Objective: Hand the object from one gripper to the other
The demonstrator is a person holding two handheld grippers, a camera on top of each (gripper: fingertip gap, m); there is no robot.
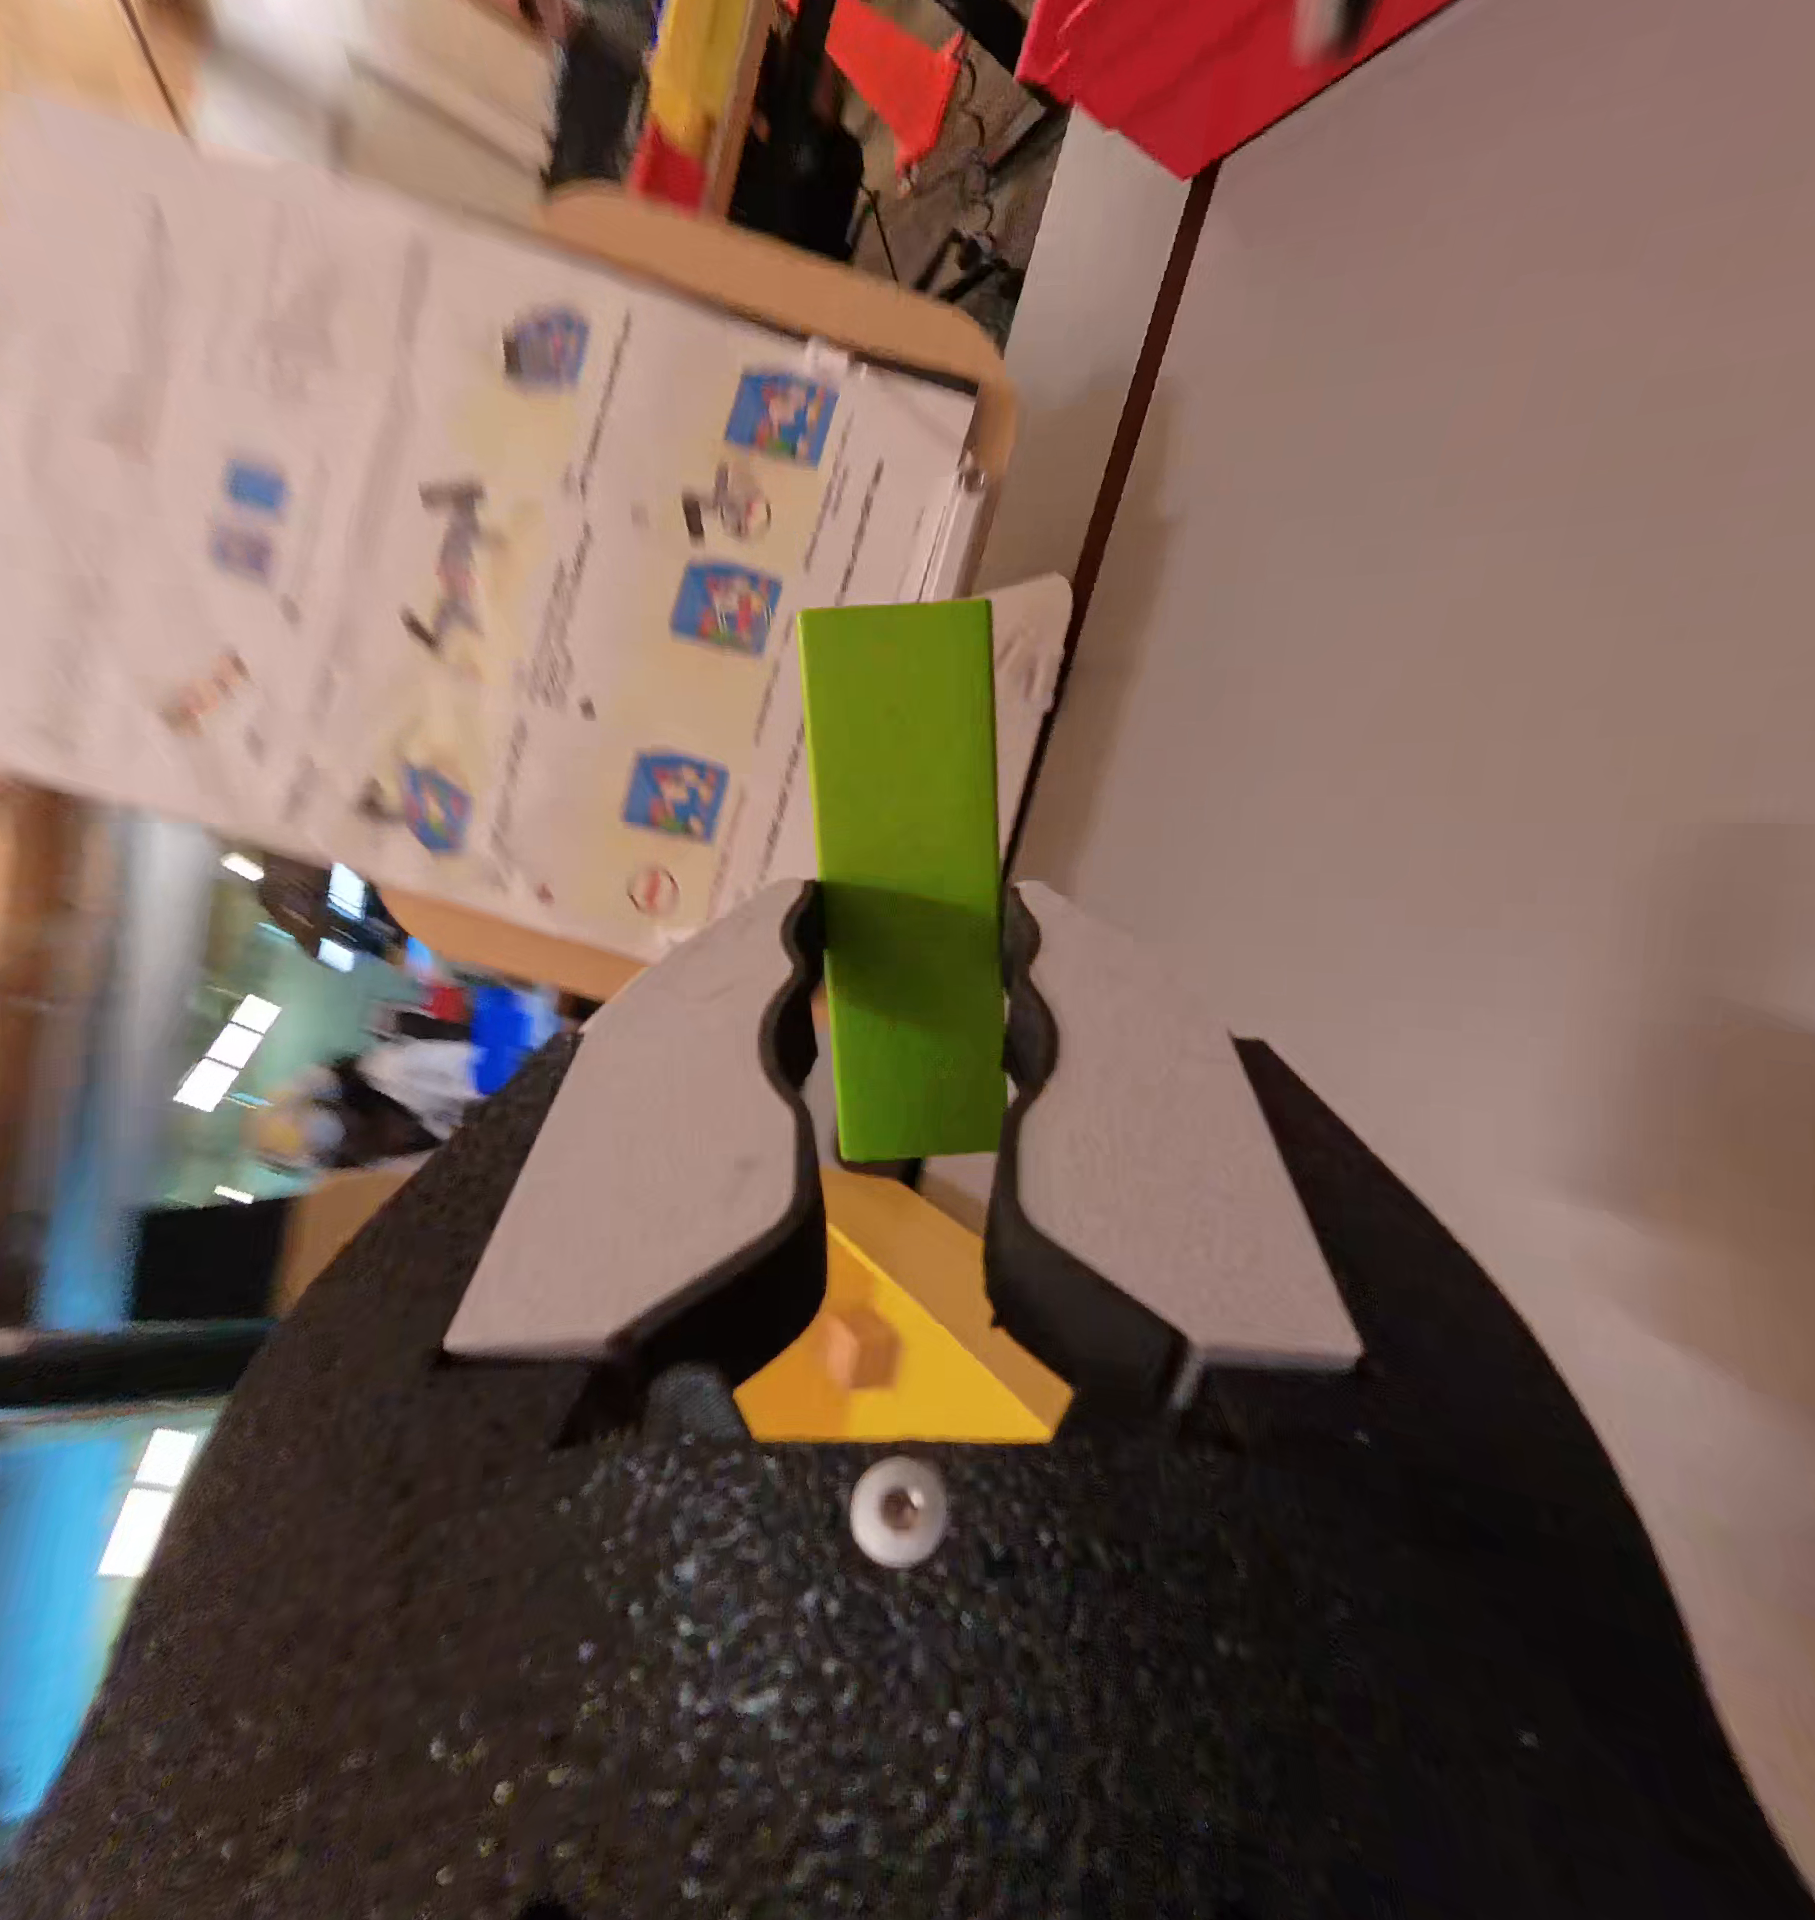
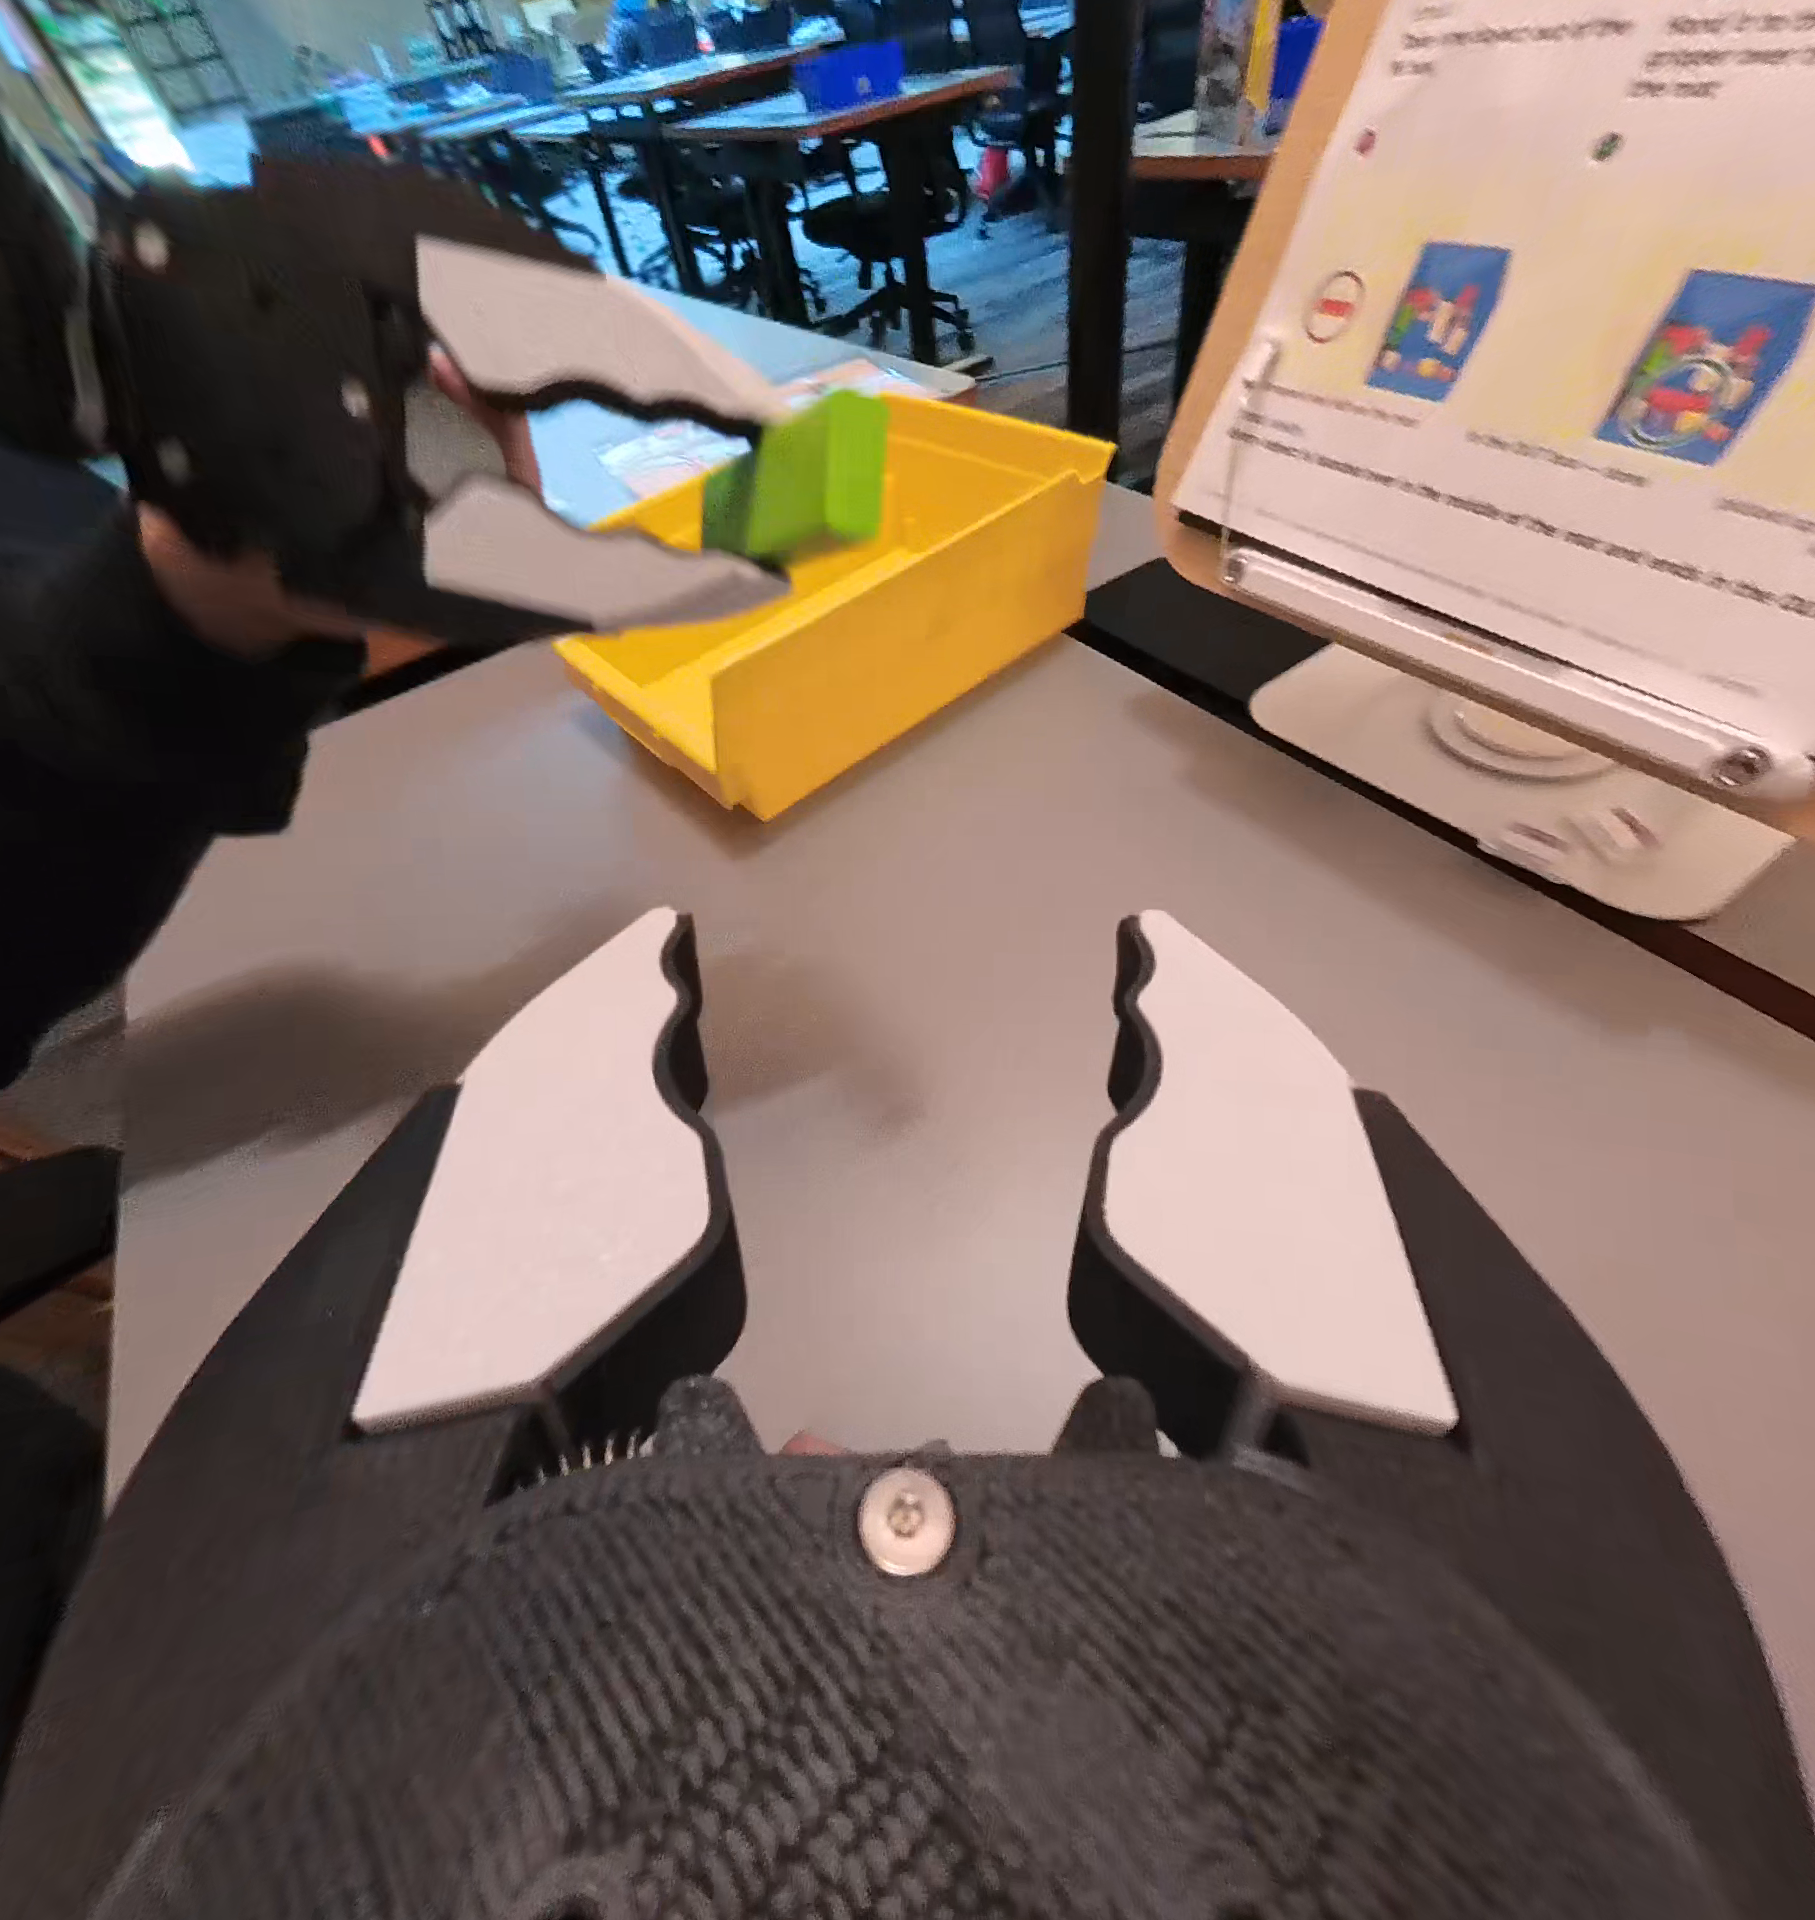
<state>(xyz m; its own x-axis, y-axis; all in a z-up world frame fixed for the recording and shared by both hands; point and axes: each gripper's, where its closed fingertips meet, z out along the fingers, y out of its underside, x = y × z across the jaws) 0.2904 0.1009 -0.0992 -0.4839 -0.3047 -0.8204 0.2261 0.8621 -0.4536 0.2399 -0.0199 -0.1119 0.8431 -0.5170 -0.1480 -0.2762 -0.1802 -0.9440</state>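
My left gripper (image 1: 911, 914) is shut on a green rectangular block (image 1: 898, 769); both pads press its long sides and it sticks out past the fingertips. In the right wrist view the left gripper (image 2: 768, 499) holds the same green block (image 2: 799, 488) in the air above the yellow bin (image 2: 861, 644), at the upper left. My right gripper (image 2: 908, 935) is open wide and empty, low over the grey table (image 2: 934, 883), well apart from the block. The yellow bin also shows below the left gripper in the left wrist view (image 1: 903, 1382).
A stand with printed instruction sheets (image 2: 1568, 343) rises at the right on a white base (image 2: 1568, 790); it shows in the left wrist view too (image 1: 415, 540). The person's dark sleeve (image 2: 72, 675) is at the left. A small tan cube (image 1: 861, 1351) lies in the bin. About 15 cm separates my left fingertips from my right.
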